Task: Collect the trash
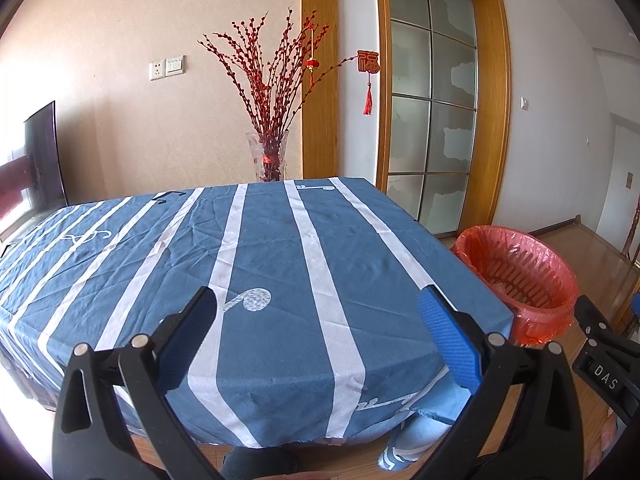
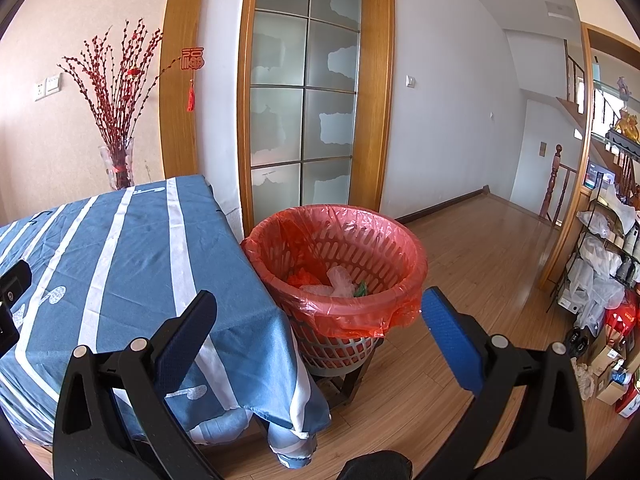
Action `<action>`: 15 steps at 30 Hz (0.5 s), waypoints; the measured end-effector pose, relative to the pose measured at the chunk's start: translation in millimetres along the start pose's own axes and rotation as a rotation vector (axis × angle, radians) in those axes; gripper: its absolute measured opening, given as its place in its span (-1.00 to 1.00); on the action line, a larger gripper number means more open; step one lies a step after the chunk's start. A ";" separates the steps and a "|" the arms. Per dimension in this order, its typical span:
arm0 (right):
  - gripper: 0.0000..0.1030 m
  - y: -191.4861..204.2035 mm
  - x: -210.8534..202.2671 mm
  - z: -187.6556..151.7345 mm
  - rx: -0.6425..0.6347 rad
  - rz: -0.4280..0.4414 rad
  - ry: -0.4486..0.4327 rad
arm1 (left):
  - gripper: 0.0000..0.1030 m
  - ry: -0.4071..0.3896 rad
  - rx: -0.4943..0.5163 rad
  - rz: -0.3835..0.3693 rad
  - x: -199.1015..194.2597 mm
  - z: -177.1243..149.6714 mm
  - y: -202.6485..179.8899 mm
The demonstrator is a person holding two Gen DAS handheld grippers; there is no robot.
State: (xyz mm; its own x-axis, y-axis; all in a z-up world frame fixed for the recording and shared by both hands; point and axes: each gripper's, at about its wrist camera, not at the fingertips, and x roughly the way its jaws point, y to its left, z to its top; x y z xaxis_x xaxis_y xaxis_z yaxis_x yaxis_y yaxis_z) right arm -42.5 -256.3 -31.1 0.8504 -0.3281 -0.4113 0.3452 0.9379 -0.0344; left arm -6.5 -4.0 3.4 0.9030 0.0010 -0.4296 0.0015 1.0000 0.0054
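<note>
Left wrist view: table lies ahead of and under the parted jaws. Bin sits right of the right jaw, beside the table's right edge. Vase stands behind the table's far edge.

Right wrist view: bin ahead between the jaws, touching the table on its left. Trash lies in the bin. Shelf far right.

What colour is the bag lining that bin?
Translucent red bin liner, clearest in the right wrist view.
</note>
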 end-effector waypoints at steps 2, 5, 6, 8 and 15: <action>0.97 -0.1 0.0 0.0 0.000 0.000 0.000 | 0.92 0.000 0.001 0.000 0.2 -0.4 -0.3; 0.97 0.7 0.1 -0.4 0.000 -0.001 0.001 | 0.92 0.002 0.001 -0.001 0.1 -0.7 -0.3; 0.97 0.6 0.2 -0.4 0.001 0.000 0.002 | 0.92 0.003 0.001 -0.002 -0.1 -0.7 -0.4; 0.97 0.5 0.2 -0.4 0.001 -0.001 0.002 | 0.92 0.005 0.002 -0.002 0.1 -1.6 -0.2; 0.97 1.4 0.2 -1.3 0.002 -0.002 0.004 | 0.92 0.005 0.002 -0.002 0.1 -1.9 -0.2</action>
State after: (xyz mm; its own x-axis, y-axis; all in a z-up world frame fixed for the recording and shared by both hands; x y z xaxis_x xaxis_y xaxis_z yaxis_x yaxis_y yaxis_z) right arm -42.4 -254.9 -32.4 0.8482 -0.3293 -0.4149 0.3477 0.9370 -0.0329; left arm -7.2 -4.2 1.7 0.9010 -0.0008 -0.4337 0.0040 1.0000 0.0064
